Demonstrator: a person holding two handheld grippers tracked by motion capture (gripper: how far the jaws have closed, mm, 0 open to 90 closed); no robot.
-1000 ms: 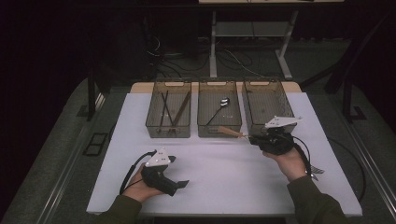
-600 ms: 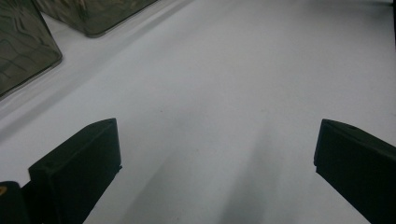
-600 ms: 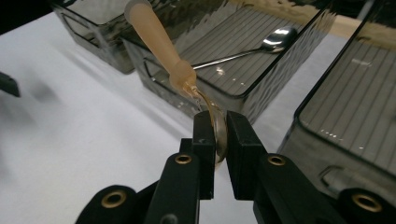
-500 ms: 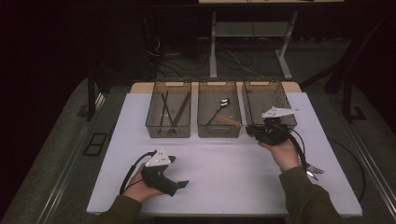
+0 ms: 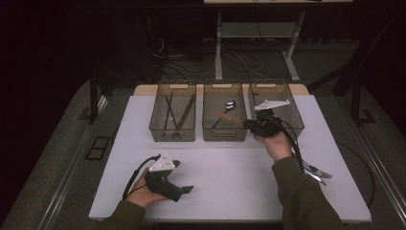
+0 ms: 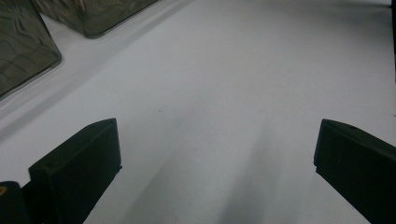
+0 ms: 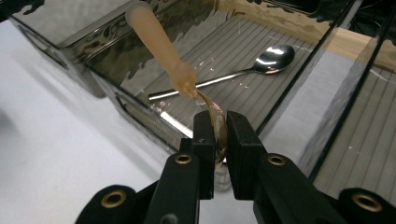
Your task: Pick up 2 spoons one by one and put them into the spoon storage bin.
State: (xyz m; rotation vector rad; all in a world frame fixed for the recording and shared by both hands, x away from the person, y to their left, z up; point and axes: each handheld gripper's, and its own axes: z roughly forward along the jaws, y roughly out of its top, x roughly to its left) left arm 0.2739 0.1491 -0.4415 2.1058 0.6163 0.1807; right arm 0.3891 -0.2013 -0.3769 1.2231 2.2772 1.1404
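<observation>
My right gripper (image 5: 246, 124) (image 7: 218, 126) is shut on the bowl of a translucent amber plastic spoon (image 5: 227, 116) (image 7: 159, 39). The spoon's handle sticks out over the middle bin (image 5: 224, 136) (image 7: 107, 51). On that bin's floor lies a metal spoon (image 5: 230, 104) (image 7: 261, 63). My left gripper (image 5: 183, 176) (image 6: 217, 154) rests low over the white table (image 5: 225, 177) at the front left, open, with only bare table between its jaws.
Three smoky clear bins stand in a row at the table's back. The left bin (image 5: 172, 134) holds dark sticks, and the right bin (image 5: 297, 120) sits behind my right hand. Metal cutlery (image 5: 313, 168) lies on the table by the right forearm.
My right gripper has carried the plastic spoon left and away from the person, from in front of the right bin to over the middle bin. The left gripper has stayed put.
</observation>
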